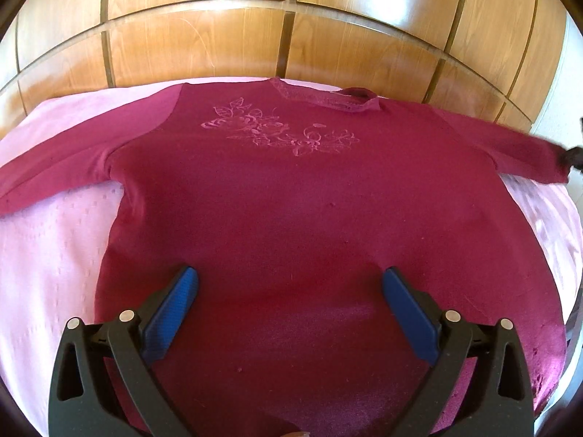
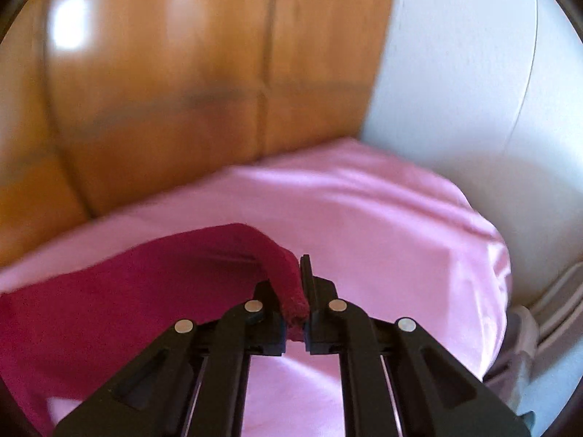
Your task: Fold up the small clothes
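Garment: the maroon long-sleeved top [image 1: 291,211] lies flat, front up, on the pink bedcover [image 1: 54,255], neckline toward the wooden headboard [image 1: 255,36].
Body panel: spread smooth; I see no fold in it, and the floral embroidery [image 1: 280,131] is fully exposed.
Left sleeve: stretched outward on the cover, untouched.
Right sleeve: the right sleeve cuff [image 2: 291,291] is raised off the cover, and the sleeve arches up from the body toward it.
Left claw: my left gripper [image 1: 289,280] hovers over the lower body of the top, fingers spread wide, holding nothing.
Right claw: my right gripper [image 2: 297,291] has its fingers drawn narrow and pinches the cuff between them.
Progress: I judge the task to be at its very start; laying out appears complete, and the first sleeve fold is only in hand.
Remaining: carry this sleeve across the body, fold the other sleeve, then fold the body.
Uncertain: the right view is blurred; how much cuff sits between the fingers I cannot tell.
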`<action>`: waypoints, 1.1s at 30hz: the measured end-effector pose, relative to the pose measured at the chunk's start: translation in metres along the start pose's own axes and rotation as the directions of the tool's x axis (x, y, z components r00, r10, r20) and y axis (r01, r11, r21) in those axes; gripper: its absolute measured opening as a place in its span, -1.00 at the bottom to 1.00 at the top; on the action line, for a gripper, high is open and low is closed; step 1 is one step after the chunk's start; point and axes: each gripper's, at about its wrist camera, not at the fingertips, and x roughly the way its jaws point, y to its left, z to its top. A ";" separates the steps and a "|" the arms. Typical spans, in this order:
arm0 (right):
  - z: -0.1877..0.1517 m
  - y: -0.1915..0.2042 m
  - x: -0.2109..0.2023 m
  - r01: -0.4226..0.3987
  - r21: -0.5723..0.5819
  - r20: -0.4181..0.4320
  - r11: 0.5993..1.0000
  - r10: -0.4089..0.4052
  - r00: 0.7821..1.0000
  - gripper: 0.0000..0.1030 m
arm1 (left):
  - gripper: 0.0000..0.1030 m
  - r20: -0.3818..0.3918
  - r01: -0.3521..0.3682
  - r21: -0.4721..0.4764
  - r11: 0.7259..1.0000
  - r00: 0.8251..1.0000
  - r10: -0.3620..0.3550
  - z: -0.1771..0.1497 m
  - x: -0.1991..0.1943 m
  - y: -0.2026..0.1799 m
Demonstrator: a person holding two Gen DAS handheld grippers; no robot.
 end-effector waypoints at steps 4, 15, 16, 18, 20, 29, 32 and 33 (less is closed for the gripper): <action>-0.024 0.002 0.038 0.032 0.029 -0.088 0.999 -0.030 0.996 -0.89 | 0.93 -0.005 -0.006 0.009 1.000 1.000 0.006 0.001 0.002 0.000; -0.107 0.062 -0.045 -0.377 -0.066 -0.105 0.924 0.370 0.923 0.50 | 0.93 -0.042 -0.003 -0.019 1.000 0.999 0.002 0.000 -0.015 0.010; -0.122 0.070 -0.058 -0.465 -0.080 -0.148 0.882 0.450 0.881 0.51 | 0.93 -0.042 -0.007 -0.039 0.999 0.999 0.006 -0.002 -0.020 0.014; -0.163 0.090 -0.087 -0.622 -0.103 -0.255 0.776 0.584 0.770 0.51 | 0.93 -0.039 -0.020 -0.072 0.997 0.999 0.017 -0.009 -0.032 0.025; -0.204 0.106 -0.116 -0.726 -0.118 -0.344 0.678 0.658 0.670 0.51 | 0.93 -0.026 -0.048 -0.098 0.994 0.999 0.045 -0.019 -0.049 0.038; -0.313 0.107 -0.203 -0.823 -0.182 -0.487 0.539 0.677 0.551 0.35 | 0.47 -0.086 0.017 -0.250 0.968 0.996 -0.039 -0.076 -0.100 0.088; -0.328 0.106 -0.217 -0.810 -0.229 -0.506 0.541 0.644 0.573 -0.12 | -0.17 -0.100 0.098 -0.237 0.967 0.987 -0.124 -0.086 -0.109 0.083; -0.332 0.107 -0.223 -0.794 -0.262 -0.508 0.548 0.622 0.596 -0.58 | -0.67 -0.111 0.127 -0.241 0.962 0.981 -0.157 -0.089 -0.110 0.081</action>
